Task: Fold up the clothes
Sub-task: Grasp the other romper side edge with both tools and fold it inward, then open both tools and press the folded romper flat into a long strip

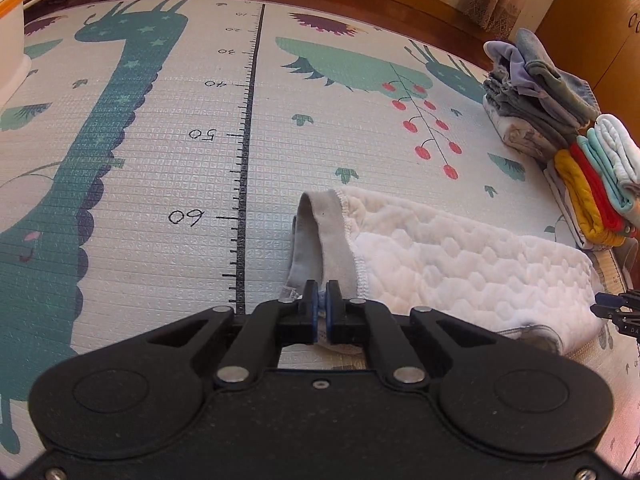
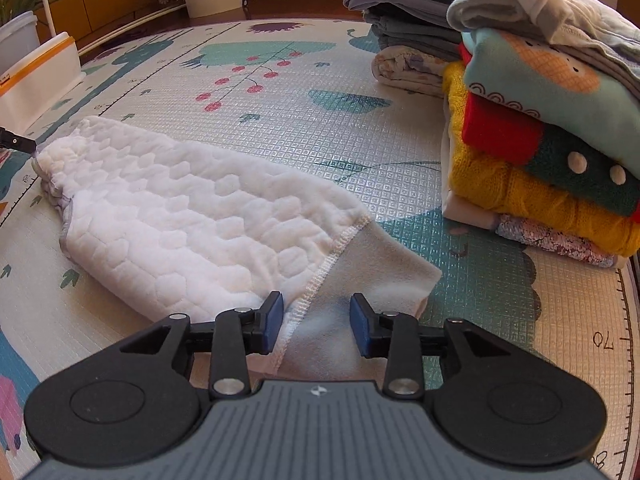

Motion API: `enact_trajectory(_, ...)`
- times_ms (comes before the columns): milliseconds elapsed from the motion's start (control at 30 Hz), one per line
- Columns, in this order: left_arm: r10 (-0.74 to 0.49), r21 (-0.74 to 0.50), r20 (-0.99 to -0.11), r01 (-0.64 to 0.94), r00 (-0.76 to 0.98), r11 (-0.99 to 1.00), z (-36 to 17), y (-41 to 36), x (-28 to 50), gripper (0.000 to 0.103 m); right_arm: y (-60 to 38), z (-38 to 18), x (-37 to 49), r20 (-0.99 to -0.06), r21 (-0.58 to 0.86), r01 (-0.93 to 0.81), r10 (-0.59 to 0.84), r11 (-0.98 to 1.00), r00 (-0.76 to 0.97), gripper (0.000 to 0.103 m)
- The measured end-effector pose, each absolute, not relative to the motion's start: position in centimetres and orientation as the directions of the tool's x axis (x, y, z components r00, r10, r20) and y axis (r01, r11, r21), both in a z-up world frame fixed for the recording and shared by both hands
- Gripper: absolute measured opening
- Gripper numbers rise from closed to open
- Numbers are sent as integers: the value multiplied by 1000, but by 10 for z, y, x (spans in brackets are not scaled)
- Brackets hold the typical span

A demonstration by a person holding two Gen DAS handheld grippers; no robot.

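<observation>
My left gripper [image 1: 322,295] pinches the quilted white garment's [image 2: 192,216] grey cuff [image 1: 320,232]; right gripper [image 2: 316,322] spread over its other grey end; long axis runs gripper to gripper.

Left tool [image 1: 322,294]: black linkage, silver rivets, blue pads. Right tool [image 2: 316,320]: same, grey ribbed body.

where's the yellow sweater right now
In the right wrist view the yellow sweater sits far right, low in the nearer stack of folded clothes, under a red piece, beside the white quilted garment.
</observation>
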State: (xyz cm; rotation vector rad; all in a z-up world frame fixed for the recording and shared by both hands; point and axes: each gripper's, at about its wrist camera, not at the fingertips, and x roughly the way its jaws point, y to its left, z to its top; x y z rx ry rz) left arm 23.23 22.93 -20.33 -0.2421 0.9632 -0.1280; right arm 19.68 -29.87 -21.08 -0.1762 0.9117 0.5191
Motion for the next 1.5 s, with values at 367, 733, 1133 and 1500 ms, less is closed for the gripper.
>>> enact_trajectory(367, -171, 104, -743, 365, 647, 925, -189, 161, 199, 45, -224, -177, 134, -689, -242, -791, 475, 562, 548, 41)
enact_trajectory(733, -11, 657, -716, 679, 698, 328, -245, 110, 178, 40, -130, -196, 105, -685, -446, -873, 551, 198, 476, 64)
enact_trajectory(1133, -8, 688, -698, 674, 716, 270, -231, 111, 175, 7, -142, -194, 117, -676, -379, -865, 539, 330, 502, 15)
enact_trajectory(1500, -30, 592, -761, 713, 648, 376, -229, 109, 169, 51, -135, -210, 79, -676, -505, -838, 511, 204, 532, 36)
